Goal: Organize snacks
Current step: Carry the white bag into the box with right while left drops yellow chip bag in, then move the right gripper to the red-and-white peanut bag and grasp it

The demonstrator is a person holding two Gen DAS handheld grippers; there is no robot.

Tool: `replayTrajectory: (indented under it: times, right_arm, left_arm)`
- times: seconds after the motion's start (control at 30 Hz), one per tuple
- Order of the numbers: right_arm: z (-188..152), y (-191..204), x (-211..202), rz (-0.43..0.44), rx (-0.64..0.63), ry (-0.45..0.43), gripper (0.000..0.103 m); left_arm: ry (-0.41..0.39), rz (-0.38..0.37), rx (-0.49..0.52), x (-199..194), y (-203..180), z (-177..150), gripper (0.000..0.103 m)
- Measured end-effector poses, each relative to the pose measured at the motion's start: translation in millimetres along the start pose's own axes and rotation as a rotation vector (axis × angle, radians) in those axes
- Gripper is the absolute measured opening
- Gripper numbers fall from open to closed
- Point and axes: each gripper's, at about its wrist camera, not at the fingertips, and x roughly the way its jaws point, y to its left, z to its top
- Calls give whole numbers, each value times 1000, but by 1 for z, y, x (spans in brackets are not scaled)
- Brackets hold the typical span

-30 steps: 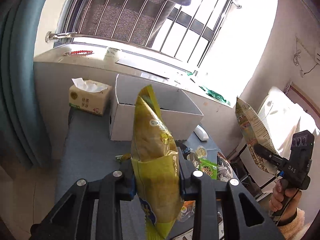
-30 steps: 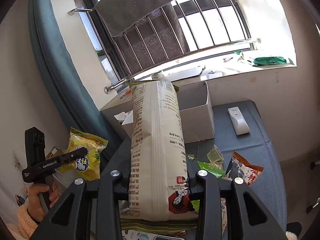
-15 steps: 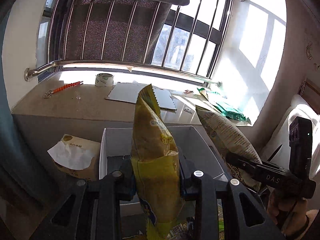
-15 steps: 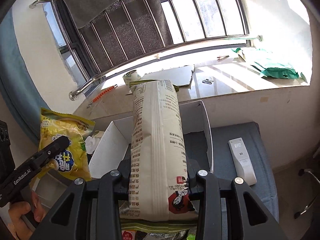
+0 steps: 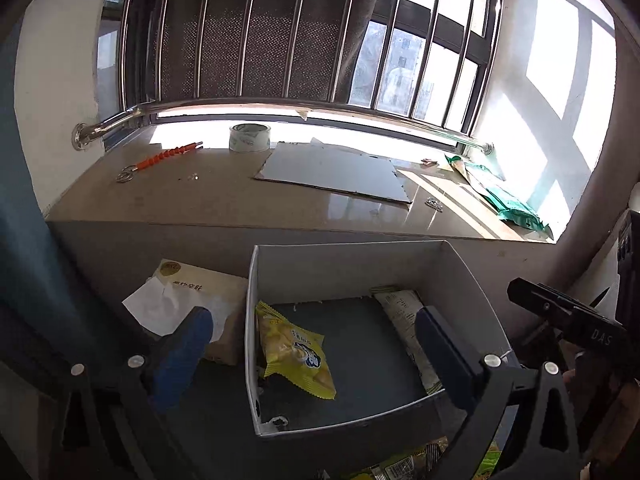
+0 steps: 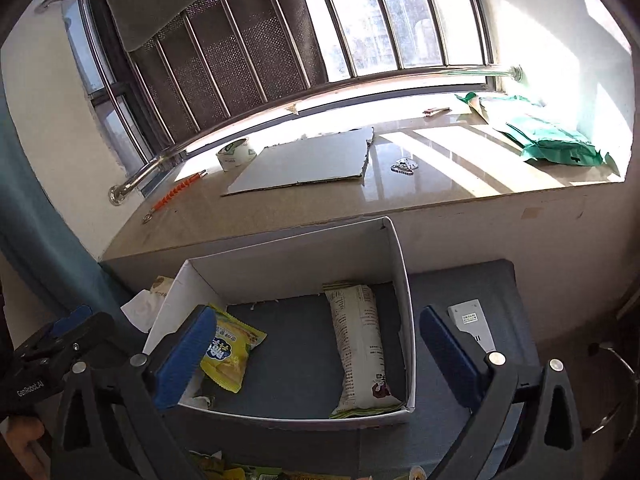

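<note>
Two snack bags lay inside the white box [image 5: 360,268] in the left wrist view. Yellow chip bag [image 5: 298,354] sat on the box floor against the left wall; long white bag [image 5: 404,320] lay along the right wall, partly hidden behind a finger. Left gripper [image 5: 316,354] hung over the box w/ fingers [image 5: 182,354] spread wide, holding nothing. Tissue box [image 5: 200,292] stood just beside the box on the left. On the windowsill [image 5: 200,204]: tape roll [image 5: 250,138], cardboard sheet [image 5: 336,172], green bag [image 5: 504,196]. Right gripper's black body showed at the right edge, but its finger gap couldn't be judged from there.

Right wrist view: right gripper [image 6: 320,354] also wide open, nothing held, above the near rim of the white box [image 6: 288,260]. Yellow chip bag [image 6: 234,350] lay at the box's left side, partly behind the left finger [image 6: 186,354]; long white bag [image 6: 362,344] lay lengthwise by the right wall. White remote [image 6: 474,326] sat on the blue table [image 6: 512,320], just outside the box to the right. More snack packets [image 6: 240,470] peeked at the bottom edge, too cut off to ID.
</note>
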Motion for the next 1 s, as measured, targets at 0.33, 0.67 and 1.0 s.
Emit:
replayTrajectory:
  times: [0.33,0.67,1.0]
  right_arm:
    - [-30,-5,-98,126,3,-171,103]
    - [-130,-31,-187,55,-50,-261,103]
    - [-245,-86,-171,-73,165,-57,103]
  left_arm:
    - [-136,-38,76,-86,-10,-36,103]
    - [-178,-136,97,-162,-29,-129,103]
    - [-104,-260,-73,-170,-25,-218,103]
